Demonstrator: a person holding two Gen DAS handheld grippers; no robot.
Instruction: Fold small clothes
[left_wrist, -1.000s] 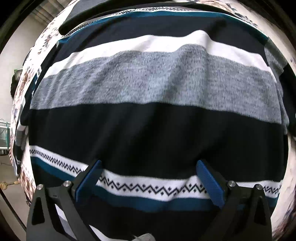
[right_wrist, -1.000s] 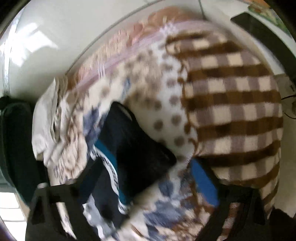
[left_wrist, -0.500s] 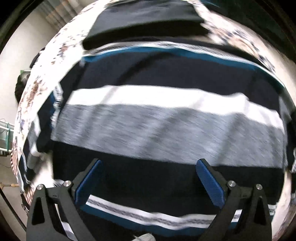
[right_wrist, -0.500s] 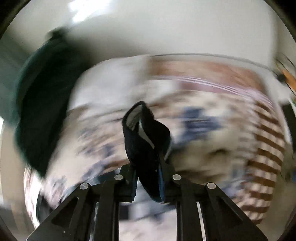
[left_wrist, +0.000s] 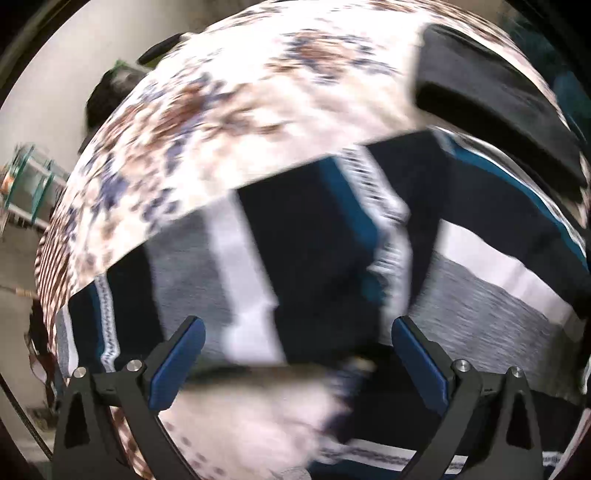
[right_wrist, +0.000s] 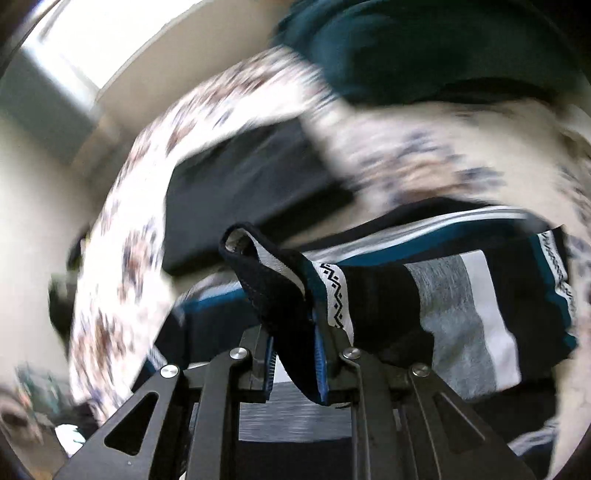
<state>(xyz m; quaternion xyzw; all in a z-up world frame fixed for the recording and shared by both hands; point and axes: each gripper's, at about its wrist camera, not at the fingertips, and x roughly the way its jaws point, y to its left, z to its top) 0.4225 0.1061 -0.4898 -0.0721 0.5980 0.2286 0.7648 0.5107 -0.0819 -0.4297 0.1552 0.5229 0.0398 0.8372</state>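
Observation:
A striped sweater (left_wrist: 317, 258) in navy, grey, white and teal lies on a floral bedspread (left_wrist: 207, 122). One sleeve (left_wrist: 229, 266) stretches across to the left. My left gripper (left_wrist: 295, 354) is open and empty, just above the sweater. My right gripper (right_wrist: 295, 354) is shut on the navy cuff of a sleeve (right_wrist: 273, 280) and holds it lifted over the sweater's body (right_wrist: 461, 295). The cuff sticks up past the fingertips.
A folded dark garment (left_wrist: 491, 107) lies beyond the sweater; it also shows in the right wrist view (right_wrist: 243, 192). A dark teal cloth (right_wrist: 424, 44) lies at the bed's far side. The floral bedspread (right_wrist: 122, 221) ends at a pale wall. A teal rack (left_wrist: 26, 184) stands at left.
My right gripper shut on the sleeve cuff and has carried it over the sweater's body. My left gripper has swung left, staying open, and now looks over the outstretched sleeve.

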